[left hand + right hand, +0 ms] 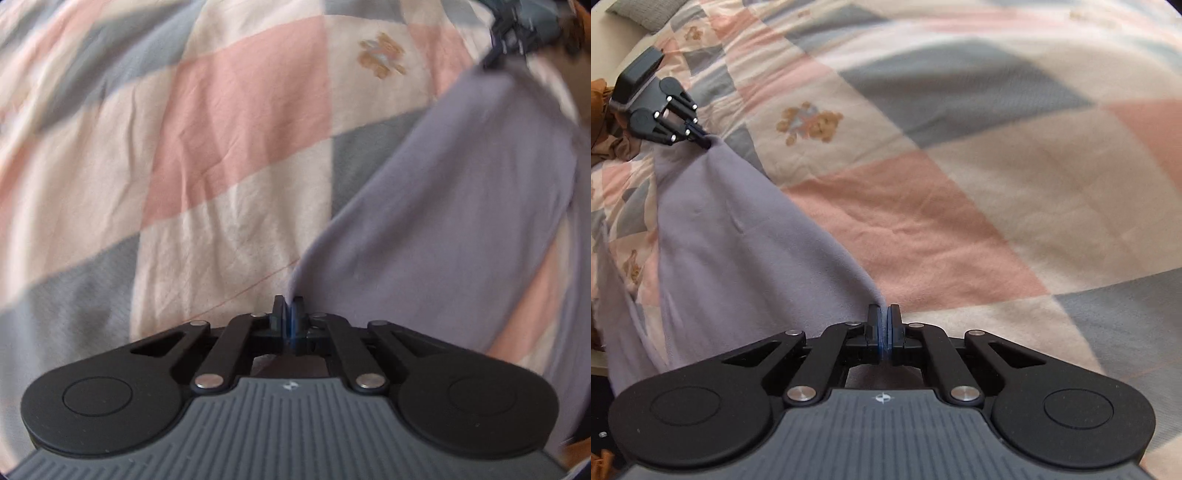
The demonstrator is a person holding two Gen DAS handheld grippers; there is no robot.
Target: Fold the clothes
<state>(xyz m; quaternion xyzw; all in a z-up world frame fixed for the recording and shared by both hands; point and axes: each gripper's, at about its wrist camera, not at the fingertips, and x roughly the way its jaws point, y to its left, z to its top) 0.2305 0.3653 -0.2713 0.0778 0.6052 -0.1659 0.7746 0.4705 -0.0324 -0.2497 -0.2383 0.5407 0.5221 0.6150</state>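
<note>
A lavender garment [731, 251] stretches between two grippers above a bed, its upper edge pulled taut from one to the other. The right gripper [884, 317] is clamped on one corner, the cloth falling away to its left; the left gripper [288, 308] pinches the opposite corner, the fabric spreading to its right. Beneath lies a checked quilt [960, 206] of pink, cream and grey squares with teddy-bear prints.

We see the left gripper [288, 309] and right gripper [884, 318] built alike: matte black linkage arms, silver rivets, blue-edged finger pads, round side discs, ribbed grey housing with a small white emblem.
</note>
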